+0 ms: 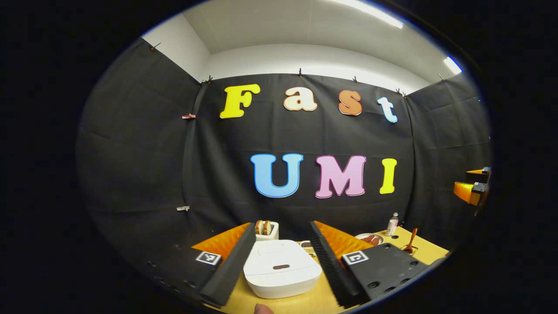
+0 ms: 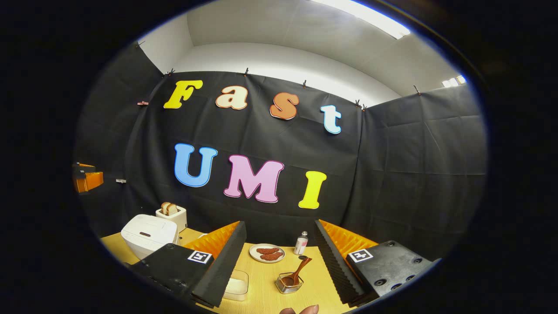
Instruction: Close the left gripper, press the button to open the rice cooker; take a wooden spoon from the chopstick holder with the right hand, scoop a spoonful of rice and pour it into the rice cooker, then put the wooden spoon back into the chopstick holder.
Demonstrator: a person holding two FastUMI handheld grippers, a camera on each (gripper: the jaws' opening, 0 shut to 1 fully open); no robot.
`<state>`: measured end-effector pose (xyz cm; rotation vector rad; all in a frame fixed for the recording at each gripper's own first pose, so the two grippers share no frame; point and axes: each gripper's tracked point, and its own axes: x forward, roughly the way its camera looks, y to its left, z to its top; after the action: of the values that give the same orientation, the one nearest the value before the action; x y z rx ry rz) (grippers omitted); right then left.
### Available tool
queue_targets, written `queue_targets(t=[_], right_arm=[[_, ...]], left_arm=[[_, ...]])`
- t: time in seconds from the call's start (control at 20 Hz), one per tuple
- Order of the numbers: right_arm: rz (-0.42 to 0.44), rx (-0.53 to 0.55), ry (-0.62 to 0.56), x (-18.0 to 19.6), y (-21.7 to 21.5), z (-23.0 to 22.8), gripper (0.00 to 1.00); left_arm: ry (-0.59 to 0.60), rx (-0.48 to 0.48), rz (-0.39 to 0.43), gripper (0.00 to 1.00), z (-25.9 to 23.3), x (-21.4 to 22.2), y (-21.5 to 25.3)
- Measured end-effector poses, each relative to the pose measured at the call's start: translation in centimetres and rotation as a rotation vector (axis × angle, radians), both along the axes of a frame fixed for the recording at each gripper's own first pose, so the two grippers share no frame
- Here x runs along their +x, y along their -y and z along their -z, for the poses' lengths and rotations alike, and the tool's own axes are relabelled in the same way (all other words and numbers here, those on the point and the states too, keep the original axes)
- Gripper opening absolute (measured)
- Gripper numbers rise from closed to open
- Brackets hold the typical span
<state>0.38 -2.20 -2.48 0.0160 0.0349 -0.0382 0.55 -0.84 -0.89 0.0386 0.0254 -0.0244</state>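
Left gripper point(image 1: 279, 257): its two fingers stand wide apart and grip nothing, held above the near edge of the pale wooden table point(image 1: 305, 303). Between the fingers, seen from above and in front, lies the white, rounded-square rice cooker point(image 1: 281, 270), lid down, with a small dark oblong button point(image 1: 281, 266) on the front of the lid. This cooker serves as the landmark below.

Behind the cooker stands a white toaster holding two slices of browned bread point(image 1: 266, 230). To the cooker's right, in order outward: a white plate of reddish-brown food point(image 2: 267, 253), a small white bottle with a red band point(image 2: 300, 243), and the chopstick holder, a small metal-wire cup point(image 2: 288, 283), with the brown wooden spoon point(image 2: 298, 271) leaning in it, handle up and tilted away. Nearer than the plate sits a clear, shallow rectangular container with white contents point(image 2: 235, 285), probably the rice, though this is partly hidden.

Right gripper point(image 2: 279, 261): fingers likewise spread, empty, raised above the table and aimed toward the holder, which shows between them but well apart from both.

Step in hand, as judged: the very first. The lid is shut and the spoon is untouched.

Next move, as judged: bring the left fingers together, then lower the closed tip squarely onto the button and push. A tip landing off the button would merely press the lid.
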Motion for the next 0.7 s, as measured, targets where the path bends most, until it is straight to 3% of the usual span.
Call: queue_targets(t=[0.15, 0.25, 0.4, 0.7], right_arm=[[0.004, -0.002, 0.001, 0.0, 0.1, 0.0, 0.97], [0.004, -0.006, 0.002, -0.1, 0.1, 0.0, 0.97], [0.007, -0.013, 0.000, -0.1, 0.4, 0.0, 0.97], [0.038, -0.044, 0.001, 0.0, 1.8, -0.1, 0.97]], left_arm=[[-0.009, -0.015, 0.000, 0.20, 0.1, 0.7, -1.0], [-0.042, -0.040, 0.073, 0.08, 1.2, 1.0, -0.2], [-0.199, -0.108, 0.190, 0.07, 5.0, 3.9, 0.1], [-0.534, -0.250, 0.314, 0.06, 14.5, 11.0, 0.3]])
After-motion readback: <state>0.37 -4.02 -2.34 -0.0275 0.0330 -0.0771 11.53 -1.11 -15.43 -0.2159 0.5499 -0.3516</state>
